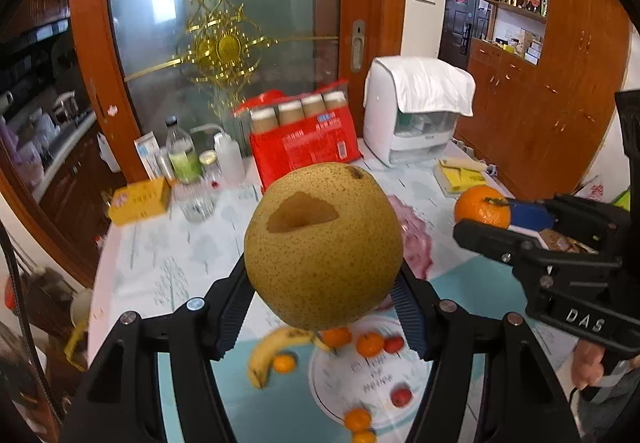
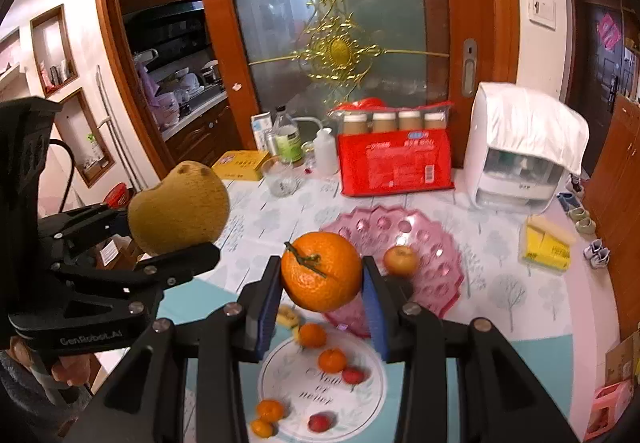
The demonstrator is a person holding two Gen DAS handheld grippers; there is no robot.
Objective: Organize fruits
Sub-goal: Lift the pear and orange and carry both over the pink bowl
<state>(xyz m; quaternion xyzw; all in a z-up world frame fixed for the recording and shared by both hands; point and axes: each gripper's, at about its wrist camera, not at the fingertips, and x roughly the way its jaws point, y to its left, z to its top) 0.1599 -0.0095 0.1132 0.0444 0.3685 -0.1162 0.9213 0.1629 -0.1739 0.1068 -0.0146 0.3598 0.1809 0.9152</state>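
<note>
Kitchen table (image 2: 520, 307), mid-sort. Pink dish (image 2: 432, 243) at centre holds one small apple (image 2: 401, 259), plenty of room left. L gripper (image 1: 324, 307) closed on big speckled pear (image 1: 324, 247), held aloft, well above table. R gripper (image 2: 320, 307) closed on orange (image 2: 321, 270), hovering just before dish. Judgement: both bound for dish; bring orange in first, lower till resting before releasing, keep off apple; pear heavy, set low, don't drop. Small tangerines, red fruits, banana (image 1: 268, 355) lie loose on round mat (image 2: 360, 395) below, not yet sorted.

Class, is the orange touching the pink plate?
Apart. The right wrist view shows the orange clamped in the right tongs, lifted above the pink plate.
</note>
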